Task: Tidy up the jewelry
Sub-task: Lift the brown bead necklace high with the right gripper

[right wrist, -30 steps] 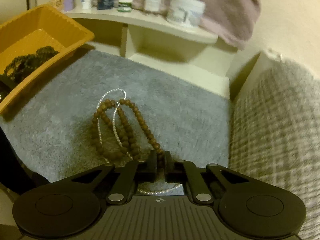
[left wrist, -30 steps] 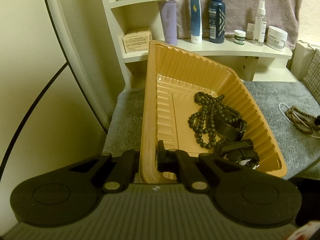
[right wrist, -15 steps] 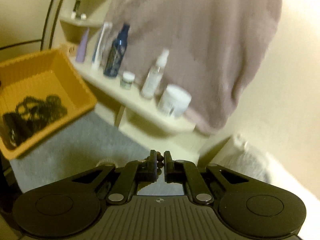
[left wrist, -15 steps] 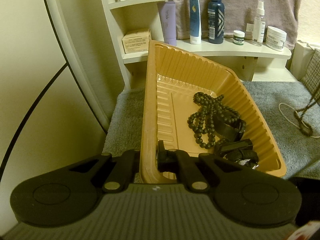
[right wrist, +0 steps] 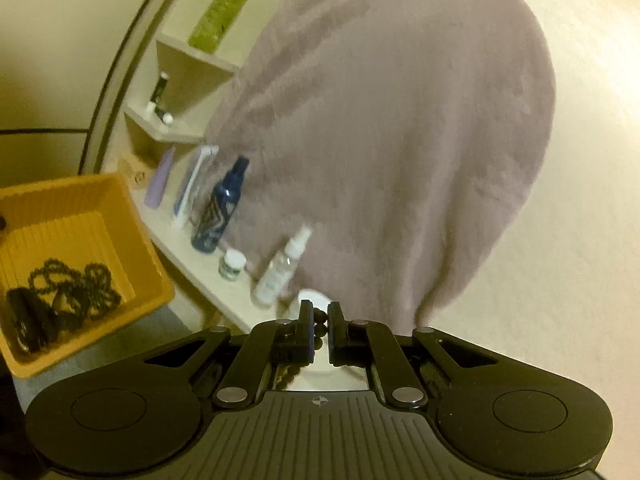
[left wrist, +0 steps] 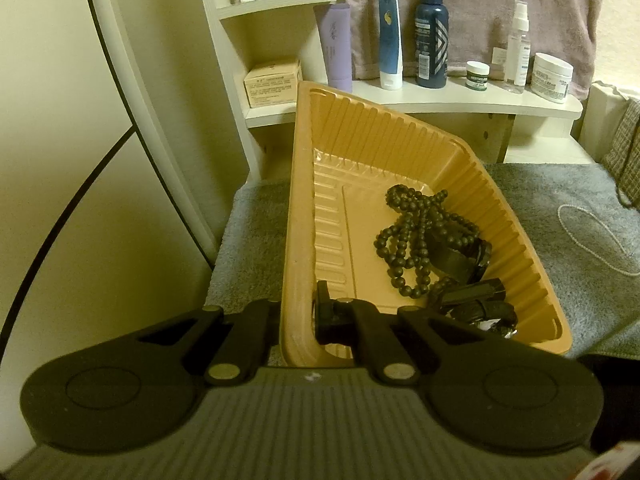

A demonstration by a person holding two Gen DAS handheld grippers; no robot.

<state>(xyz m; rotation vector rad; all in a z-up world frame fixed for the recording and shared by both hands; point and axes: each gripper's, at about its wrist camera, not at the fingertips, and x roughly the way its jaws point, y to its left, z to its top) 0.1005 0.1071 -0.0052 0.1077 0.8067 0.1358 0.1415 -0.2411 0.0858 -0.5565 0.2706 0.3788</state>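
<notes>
Your left gripper [left wrist: 298, 312] was clamped on the near wall of the orange tray [left wrist: 516, 236], one finger inside and one outside. Only this view showed a white pearl strand [left wrist: 588, 236] lying on the grey mat [left wrist: 540, 192], ahead of this gripper and to its right.

Your right gripper [right wrist: 318, 330] was nearly closed on a brown bead necklace [right wrist: 318, 320]; only its own view showed the beads between the fingers. From there the tray sat to the left and lower, with dark beads [right wrist: 86, 284] inside. Ahead of both stood a shelf [left wrist: 460, 98] with bottles and a hanging towel [right wrist: 400, 140].
</notes>
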